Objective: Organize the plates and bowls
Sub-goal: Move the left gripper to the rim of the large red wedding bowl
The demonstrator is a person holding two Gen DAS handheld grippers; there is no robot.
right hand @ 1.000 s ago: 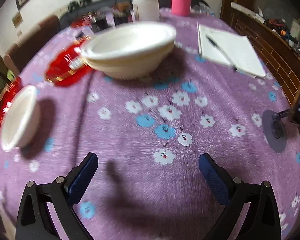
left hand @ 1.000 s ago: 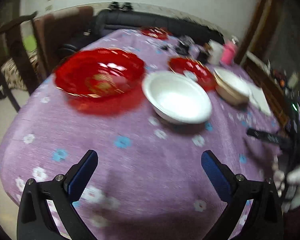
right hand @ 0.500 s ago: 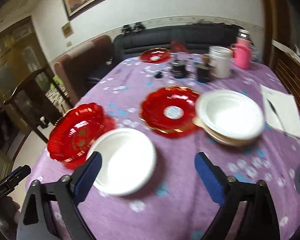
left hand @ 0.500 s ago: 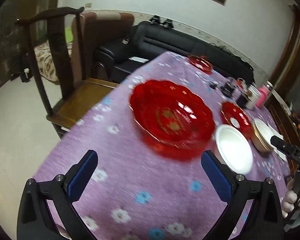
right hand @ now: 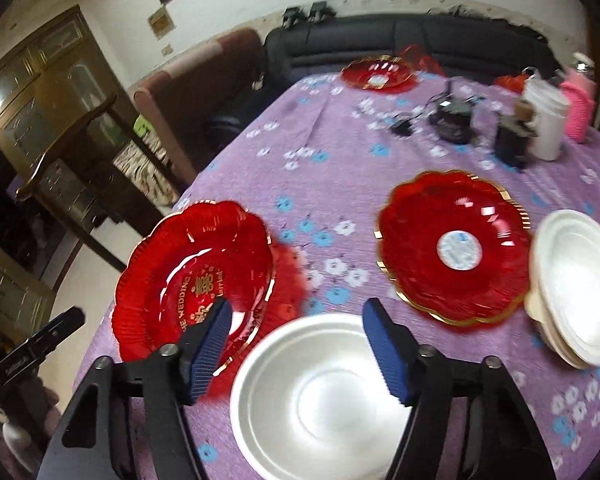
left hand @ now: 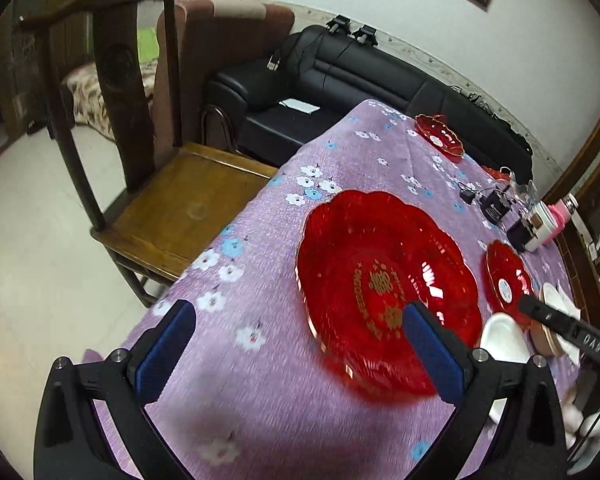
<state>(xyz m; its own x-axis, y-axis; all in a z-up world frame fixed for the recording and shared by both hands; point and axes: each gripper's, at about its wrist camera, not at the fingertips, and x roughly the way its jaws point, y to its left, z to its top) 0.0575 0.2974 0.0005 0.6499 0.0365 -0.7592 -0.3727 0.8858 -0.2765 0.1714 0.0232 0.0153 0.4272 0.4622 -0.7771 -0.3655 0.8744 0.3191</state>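
Covering the whole round tabletop (right hand: 340,168) is a purple cloth printed with white and blue flowers, and everything I have to sort sits on it. Largest is the big scalloped red glass plate with gold lettering (left hand: 384,288), near the edge beside the wooden chair (left hand: 148,184); my left claw (left hand: 300,344) hangs above that edge, spread wide and holding nothing, its right finger in front of the plate's near side. Next comes the white round bowl (right hand: 320,396) at the near edge, just right of that plate. My right claw (right hand: 296,344) hovers over the bowl's far rim; its jaws have just been closing but remain apart, with no pad pressing on anything that I can see. Beyond the bowl lies a smaller gold-rimmed red glass plate with a white centre sticker (right hand: 452,244), and touching its right side is a stack of white bowls (right hand: 576,284). Smallest, at the far edge by the black sofa (left hand: 380,76), is another red glass plate (right hand: 376,72).
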